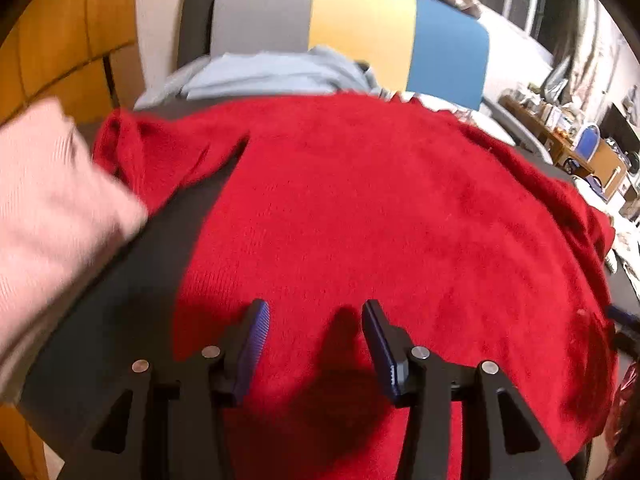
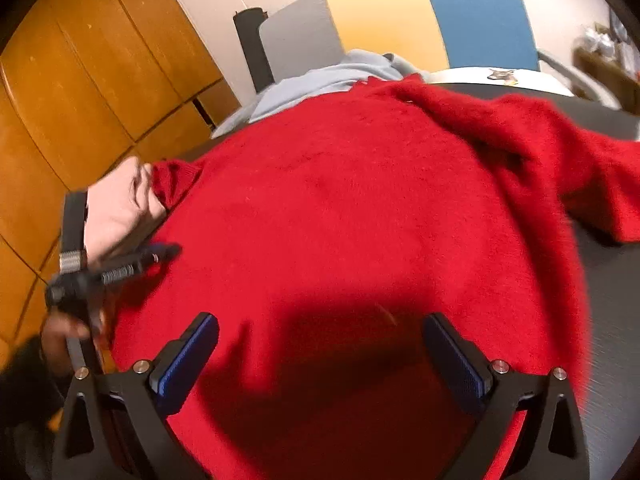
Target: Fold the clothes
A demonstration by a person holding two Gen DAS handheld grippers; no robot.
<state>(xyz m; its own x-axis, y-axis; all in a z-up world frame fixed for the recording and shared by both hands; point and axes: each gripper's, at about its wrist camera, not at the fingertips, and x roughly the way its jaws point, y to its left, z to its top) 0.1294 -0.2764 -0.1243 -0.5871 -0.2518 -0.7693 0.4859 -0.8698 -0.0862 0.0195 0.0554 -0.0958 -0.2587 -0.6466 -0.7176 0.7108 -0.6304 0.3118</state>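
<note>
A red knitted sweater point(image 1: 380, 220) point(image 2: 340, 208) lies spread flat over the dark table point(image 1: 120, 300). One sleeve point(image 1: 160, 152) is bunched at the far left, and the other sleeve point(image 2: 580, 172) trails off to the right. My left gripper point(image 1: 316, 320) hovers over the sweater's near hem, open, with nothing between its blue pads point(image 1: 258, 332). My right gripper point(image 2: 320, 336) hangs above the sweater's near part, open wide and empty. In the right wrist view the other hand-held tool point(image 2: 92, 272) shows at the left edge, blurred.
Pink ribbed knit cloth point(image 1: 52, 208) point(image 2: 120, 204) is at the table's left side. A light blue garment point(image 1: 272, 76) point(image 2: 320, 80) lies behind the sweater. A grey, yellow and blue chair back point(image 1: 360, 28) stands beyond, a wooden cabinet point(image 2: 80, 80) at the left.
</note>
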